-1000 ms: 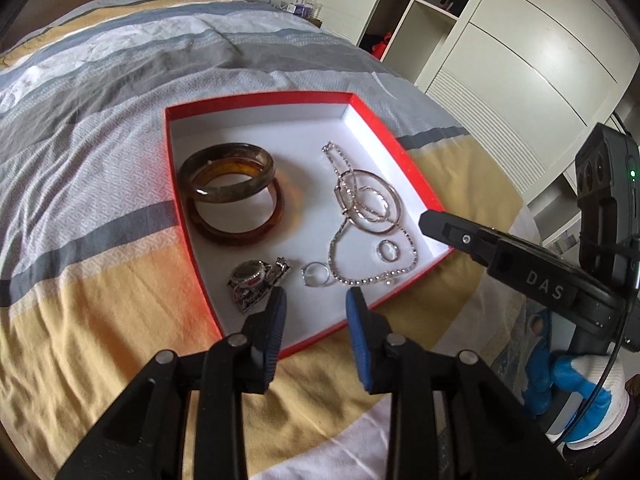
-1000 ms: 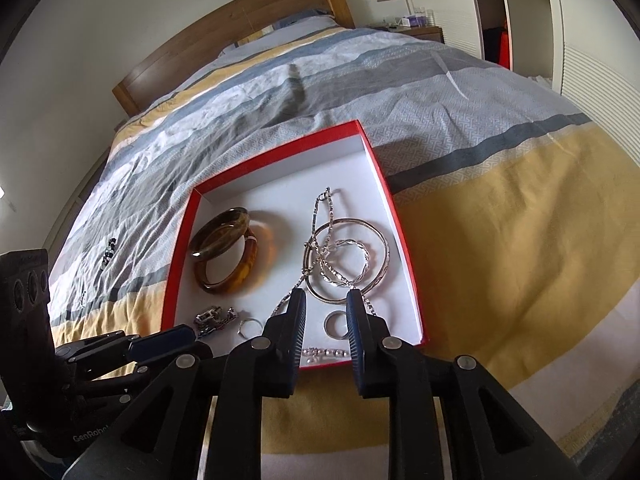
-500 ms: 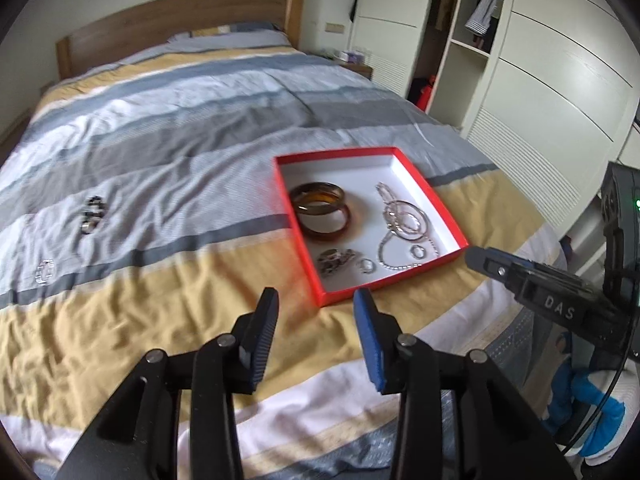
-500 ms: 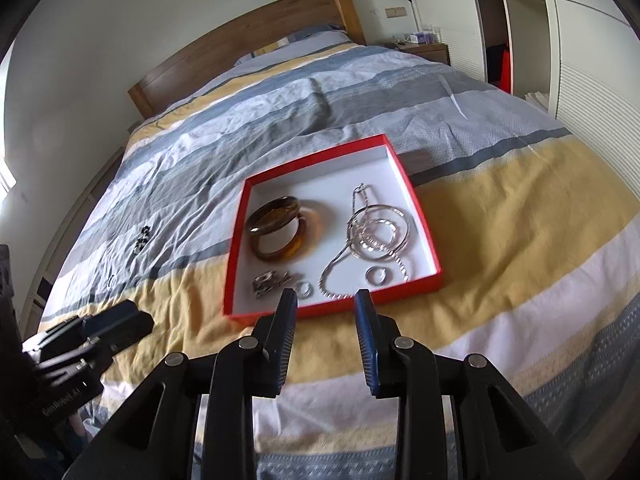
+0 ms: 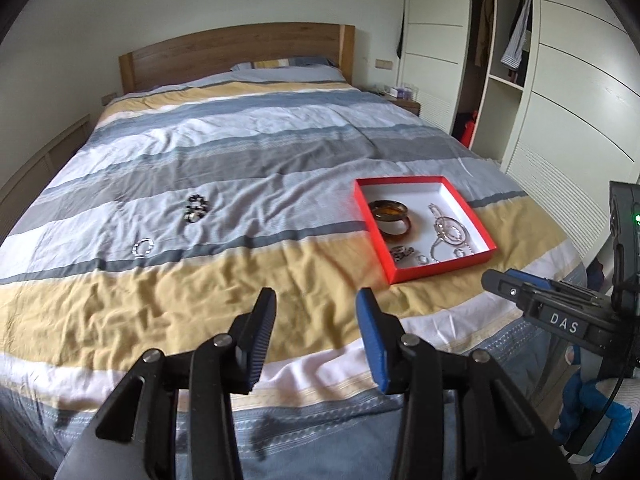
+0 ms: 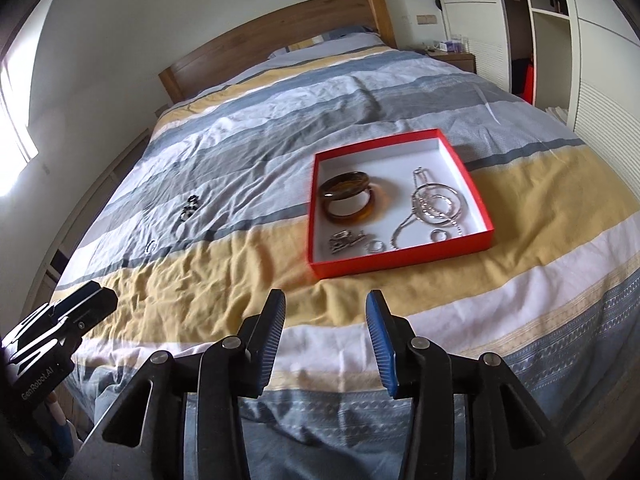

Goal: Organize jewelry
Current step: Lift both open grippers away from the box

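Two grippers hang above the foot of the bed [image 5: 240, 152], both with jaws spread wide and nothing between the blue pads: the left gripper [image 5: 316, 304] over the yellow stripe of the duvet, the right gripper [image 6: 326, 308] over the white band nearer the edge, neither touching the cloth. In the right wrist view the left gripper's black body shows at about nine o'clock; in the left wrist view the right gripper shows at about three o'clock. From the right gripper, at about one o'clock, lies one shallow red box [image 6: 400, 262] with a white floor, flat on the duvet. It holds two amber bangles [image 6: 348, 200], one leaning on the other, at its far left; one silver hoop bracelet [image 6: 438, 206] tangled with one silver chain [image 6: 402, 232] on its right side; one watch-like metal piece [image 6: 344, 242] at the near left; and two small rings [image 6: 375, 246] along the near wall, the second ring [image 6: 439, 235] towards the right. Outside the box, at about eleven o'clock from the left gripper, two pieces lie loose on the grey stripes, well apart from the box: one dark beaded piece [image 5: 196, 208] farther up and one small silver band [image 5: 143, 247] nearer. Their exact kind is too small to tell.
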